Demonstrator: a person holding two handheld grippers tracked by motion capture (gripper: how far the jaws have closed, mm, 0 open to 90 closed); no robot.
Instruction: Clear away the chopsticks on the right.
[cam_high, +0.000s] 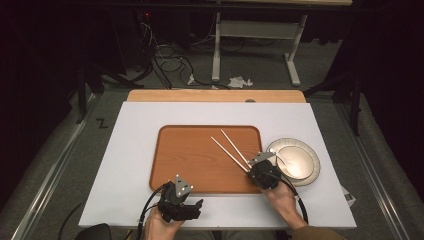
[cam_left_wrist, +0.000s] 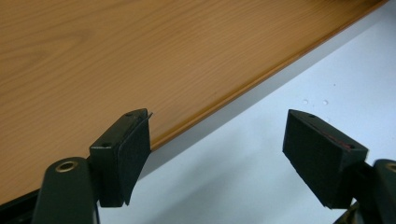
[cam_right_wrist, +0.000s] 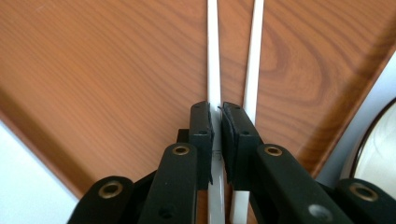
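I had the R gripper (cam_right_wrist: 216, 126) clamped on one white chopstick (cam_right_wrist: 213, 56) over the wooden tray (cam_high: 185, 155), 2nd stick just beside, plate (cam_high: 312, 170) at its right; L gripper (cam_left_wrist: 217, 149) wide, nothing between.

The high view is dim and grainy, its surroundings nearly black, with only the white table (cam_high: 140, 150) and tray (cam_high: 200, 160) evenly lit from above. Both gripper views are bright and soft-shadowed; the near jaws blur slightly, and the plate (cam_right_wrist: 378, 154) glares pale.
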